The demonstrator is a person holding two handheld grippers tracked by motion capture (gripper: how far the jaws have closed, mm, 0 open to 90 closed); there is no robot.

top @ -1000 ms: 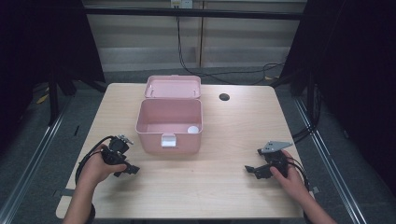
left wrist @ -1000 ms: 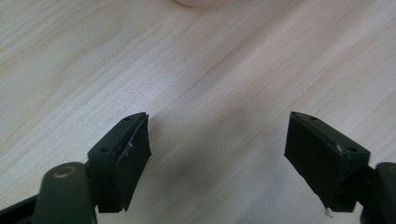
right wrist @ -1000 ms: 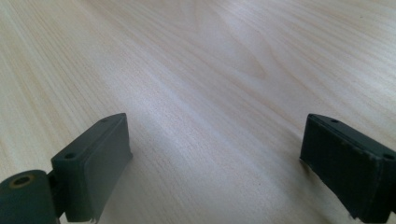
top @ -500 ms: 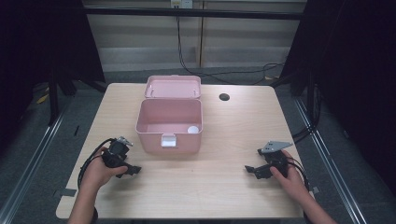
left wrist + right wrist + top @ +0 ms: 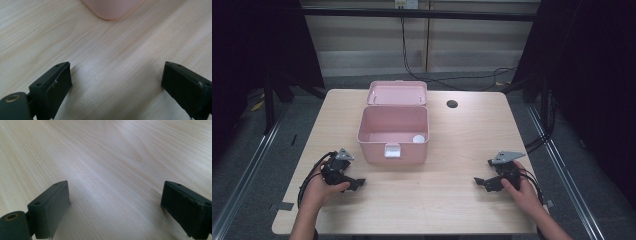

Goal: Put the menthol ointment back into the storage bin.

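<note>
My left gripper (image 5: 356,183) and right gripper (image 5: 481,183) rest wide apart, empty, either side of the pink box (image 5: 394,134)

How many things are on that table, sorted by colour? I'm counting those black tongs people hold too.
Pink: 1, the open box with its lid back.
White: 1, a small round thing inside the box.
Black: 2, the left tongs and the right tongs, both resting open on the table.
Total: 4.

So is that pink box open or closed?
Open: the pink box has its lid tipped back, and a small white thing sits inside.
</note>
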